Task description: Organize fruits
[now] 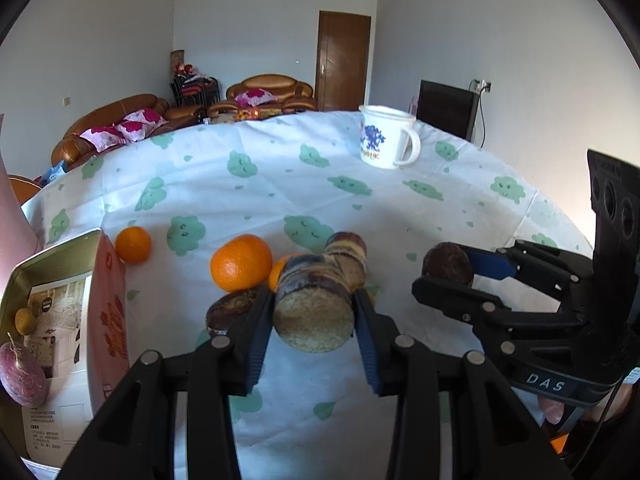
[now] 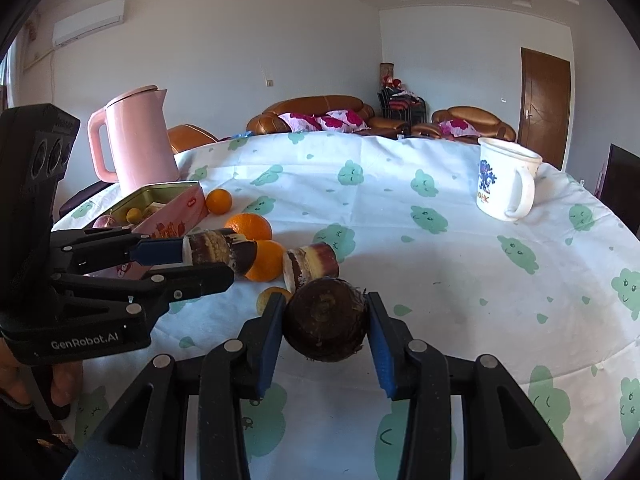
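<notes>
So both grippers are busy with chunks of what looks like sugarcane. The left gripper [image 1: 314, 312] has its blue pads clamped on a short sugarcane piece [image 1: 316, 300], cut end facing the camera, and from the right wrist view that piece [image 2: 218, 250] looks lifted a bit off the tablecloth [image 2: 440, 264]. The right gripper [image 2: 326, 326] is closed on a dark round-ended cane chunk [image 2: 326, 324], pads pressing both sides; whether it rests on the cloth or hangs just above it I can't tell. A third cane piece [image 2: 308, 266] lies on the cloth just behind that one, and another dark bit [image 1: 228, 308] sits beside the left gripper's near finger. Three oranges hang around: a small one [image 1: 133, 244] just next to the pink tin [image 1: 108, 312], a bigger one [image 1: 241, 263] in the middle, and one [image 2: 266, 266] mostly tucked behind the held cane. There's a small yellowish fruit [image 2: 272, 298] near the right gripper's finger too. The tin is open, with a purple fruit [image 1: 22, 372] and a little yellow one [image 1: 25, 321] inside, lying on some printed paper. The pink kettle [image 2: 138, 140] stands behind the tin, and a white mug [image 2: 506, 180] sits well apart on the far right of the cloth.
</notes>
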{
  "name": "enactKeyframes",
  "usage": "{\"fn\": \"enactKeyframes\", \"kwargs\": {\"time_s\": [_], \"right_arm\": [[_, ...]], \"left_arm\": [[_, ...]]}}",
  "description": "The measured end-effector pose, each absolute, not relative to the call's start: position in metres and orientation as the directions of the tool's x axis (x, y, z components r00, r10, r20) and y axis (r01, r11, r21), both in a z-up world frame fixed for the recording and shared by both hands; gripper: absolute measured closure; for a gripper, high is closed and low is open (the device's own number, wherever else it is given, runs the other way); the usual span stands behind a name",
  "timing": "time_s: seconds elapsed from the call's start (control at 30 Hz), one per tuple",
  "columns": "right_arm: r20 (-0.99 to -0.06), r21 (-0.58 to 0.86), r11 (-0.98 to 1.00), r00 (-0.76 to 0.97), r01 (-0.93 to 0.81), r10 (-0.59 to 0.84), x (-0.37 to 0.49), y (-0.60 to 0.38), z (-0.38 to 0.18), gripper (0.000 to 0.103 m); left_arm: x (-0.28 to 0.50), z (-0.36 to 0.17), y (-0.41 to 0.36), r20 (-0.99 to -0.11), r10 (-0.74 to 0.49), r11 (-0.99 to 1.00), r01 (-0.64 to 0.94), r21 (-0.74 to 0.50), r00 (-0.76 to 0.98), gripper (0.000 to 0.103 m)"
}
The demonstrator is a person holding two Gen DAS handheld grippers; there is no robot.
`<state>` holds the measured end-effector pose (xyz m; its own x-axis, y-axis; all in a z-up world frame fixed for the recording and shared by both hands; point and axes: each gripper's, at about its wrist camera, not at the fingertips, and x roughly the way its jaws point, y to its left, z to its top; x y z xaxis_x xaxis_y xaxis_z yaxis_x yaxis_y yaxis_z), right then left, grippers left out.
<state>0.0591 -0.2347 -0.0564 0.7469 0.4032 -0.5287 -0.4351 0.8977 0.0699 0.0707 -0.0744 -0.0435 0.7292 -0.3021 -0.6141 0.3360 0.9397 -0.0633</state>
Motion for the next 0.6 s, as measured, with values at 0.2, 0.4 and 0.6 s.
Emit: {"fn": "enactKeyframes", "kwargs": {"time_s": [0.2,0.4,0.6], "right_arm": [[-0.499,0.062,0.895,0.763,-0.442,0.411,0.054,-0.236,-0.055,0.061],[-0.467,0.051,0.892,0.778,-0.450,0.420,0.048,-0.236,-0.053,0.061],[-0.449,0.045,0.890,0.787,-0.454,0.424,0.044,-0.237,-0.052,0.061]], "left_arm": [[0.065,-0.039,-0.072,-0.583,-0.306,0.941,0.333,-0.063,0.753,0.062],[0.058,-0.035,-0.068,-0.548,-0.301,0.944,0.324,-0.058,0.780,0.062],[0.053,-0.031,-0.067,-0.516,-0.301,0.945,0.324,-0.048,0.802,0.062]]}}
